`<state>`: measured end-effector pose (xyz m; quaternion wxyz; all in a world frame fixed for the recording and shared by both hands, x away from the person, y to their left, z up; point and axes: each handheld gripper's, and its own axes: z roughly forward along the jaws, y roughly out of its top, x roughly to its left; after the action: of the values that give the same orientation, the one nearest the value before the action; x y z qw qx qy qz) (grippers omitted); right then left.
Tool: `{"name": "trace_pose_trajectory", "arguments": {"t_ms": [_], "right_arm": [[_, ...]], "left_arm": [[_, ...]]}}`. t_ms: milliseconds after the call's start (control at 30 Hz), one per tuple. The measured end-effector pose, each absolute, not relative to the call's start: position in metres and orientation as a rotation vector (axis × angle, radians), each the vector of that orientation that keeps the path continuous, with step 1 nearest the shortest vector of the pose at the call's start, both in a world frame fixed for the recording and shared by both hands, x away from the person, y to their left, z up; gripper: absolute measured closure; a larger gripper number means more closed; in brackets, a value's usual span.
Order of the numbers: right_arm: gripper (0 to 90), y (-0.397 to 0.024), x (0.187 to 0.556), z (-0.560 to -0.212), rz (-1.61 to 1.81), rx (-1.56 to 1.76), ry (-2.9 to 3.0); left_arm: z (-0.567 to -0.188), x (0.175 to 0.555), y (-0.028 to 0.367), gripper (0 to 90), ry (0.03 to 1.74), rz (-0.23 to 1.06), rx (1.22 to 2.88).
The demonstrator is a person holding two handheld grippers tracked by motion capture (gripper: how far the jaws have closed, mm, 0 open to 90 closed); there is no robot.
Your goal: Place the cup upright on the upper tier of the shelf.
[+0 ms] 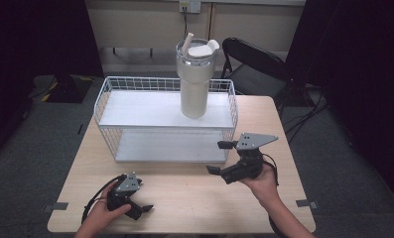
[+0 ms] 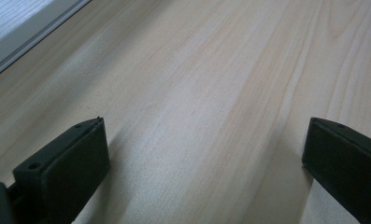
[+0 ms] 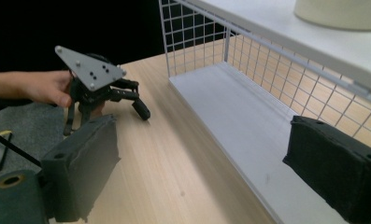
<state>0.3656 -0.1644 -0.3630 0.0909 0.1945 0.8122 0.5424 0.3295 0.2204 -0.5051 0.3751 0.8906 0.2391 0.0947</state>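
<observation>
— What does the high view show?

— A light wooden table [image 1: 184,191] carries a white wire rack [image 1: 167,119] along its far edge. A cream tumbler [image 1: 195,79] with a lid and straw stands upright on the rack's top shelf, towards its right end. The left gripper [image 1: 146,208] sits near the table's front left corner, held in the left hand [image 1: 102,213], low over the wood. The right gripper [image 1: 219,157] is held by the right hand [image 1: 261,181] near the table's right edge, just in front of the rack, its jaws spread and empty.

— And the left gripper view?

— Its two black jaws stand wide apart with nothing between them, close above bare wood. The rack's pale bottom shelf [image 2: 19,28] crosses the upper left corner.

— The right gripper view?

— Its jaws are also parted and empty. Between them lie the table and the rack's bottom shelf [image 3: 248,126]; the tumbler's base [image 3: 342,14] rests on the top shelf above. Farther off, the left gripper [image 3: 139,100] is held above the table's edge, its jaws parted.
</observation>
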Motion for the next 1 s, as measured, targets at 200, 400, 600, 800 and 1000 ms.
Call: {"name": "trace_pose_trajectory", "arguments": {"t_ms": [200, 400, 600, 800, 1000], "right_arm": [[8.7, -0.170, 0.363, -0.385, 1.600, 0.598, 2.446], [8.7, -0.181, 0.361, -0.408, 1.575, 0.632, 2.460], [8.7, -0.188, 0.359, -0.423, 1.535, 0.636, 2.475], [8.7, -0.198, 0.356, -0.441, 1.493, 0.665, 2.482], [8.7, -0.212, 0.356, -0.459, 1.455, 0.726, 2.479]], "left_arm": [[-0.505, 0.330, 0.220, 0.0, 0.611, 0.242, 2.279], [-0.505, 0.329, 0.220, 0.0, 0.612, 0.242, 2.279], [-0.505, 0.330, 0.220, 0.0, 0.613, 0.243, 2.279], [-0.505, 0.330, 0.220, 0.0, 0.612, 0.242, 2.279], [-0.505, 0.329, 0.220, 0.0, 0.612, 0.243, 2.279]]}}
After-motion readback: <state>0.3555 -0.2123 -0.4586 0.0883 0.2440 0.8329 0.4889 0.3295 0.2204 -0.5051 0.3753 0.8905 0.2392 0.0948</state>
